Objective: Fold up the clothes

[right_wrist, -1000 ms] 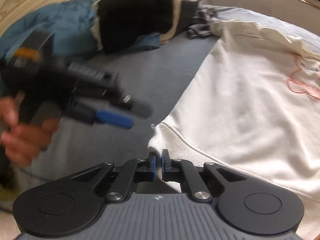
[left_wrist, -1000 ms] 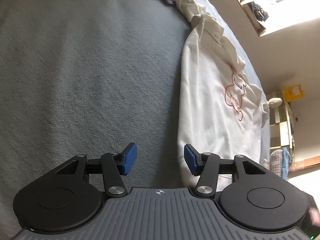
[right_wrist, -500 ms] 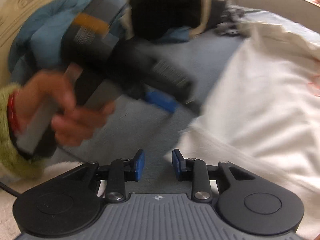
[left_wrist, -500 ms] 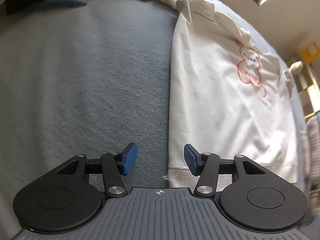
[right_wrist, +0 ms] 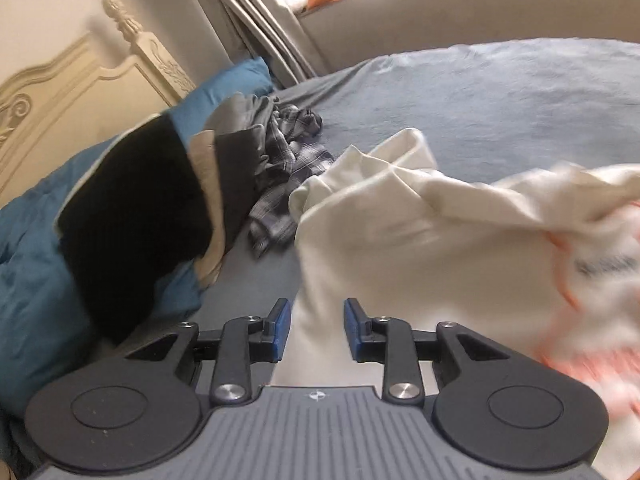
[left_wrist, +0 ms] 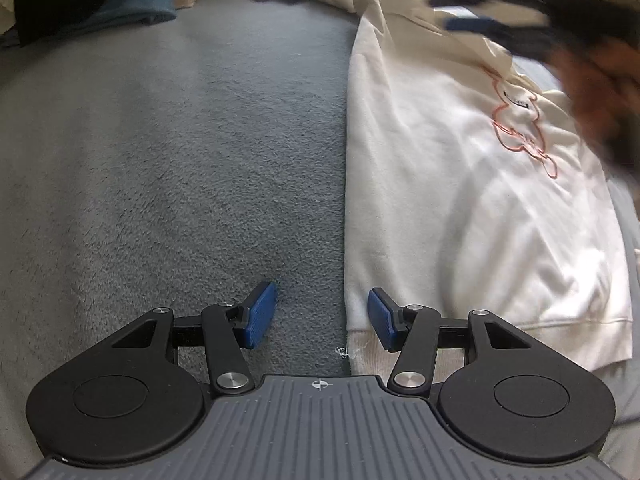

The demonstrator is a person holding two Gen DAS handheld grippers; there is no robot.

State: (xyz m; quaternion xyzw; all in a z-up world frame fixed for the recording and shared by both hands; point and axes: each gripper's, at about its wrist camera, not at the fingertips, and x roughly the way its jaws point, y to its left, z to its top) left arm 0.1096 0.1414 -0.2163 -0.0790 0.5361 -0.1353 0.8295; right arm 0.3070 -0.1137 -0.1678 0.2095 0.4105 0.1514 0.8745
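A cream sweatshirt (left_wrist: 452,184) with an orange outline print lies flat on the grey bed cover (left_wrist: 180,152). My left gripper (left_wrist: 322,316) is open, low over the bottom left corner of the hem, one pad on each side of the garment's edge. In the right wrist view my right gripper (right_wrist: 314,330) is open over the upper left side of the sweatshirt (right_wrist: 420,248), near the shoulder and its bunched sleeve. The left wrist view shows the right gripper (left_wrist: 500,26) blurred at the top right, held by a hand.
A pile of clothes sits at the head of the bed: a black garment (right_wrist: 132,216), a blue one (right_wrist: 36,280), a grey one and a plaid one (right_wrist: 288,160). A cream carved headboard (right_wrist: 80,68) and a curtain stand behind.
My right gripper let go of the hem corner, opened and travelled up to the shoulder area. My left gripper came down to that hem corner and stays open.
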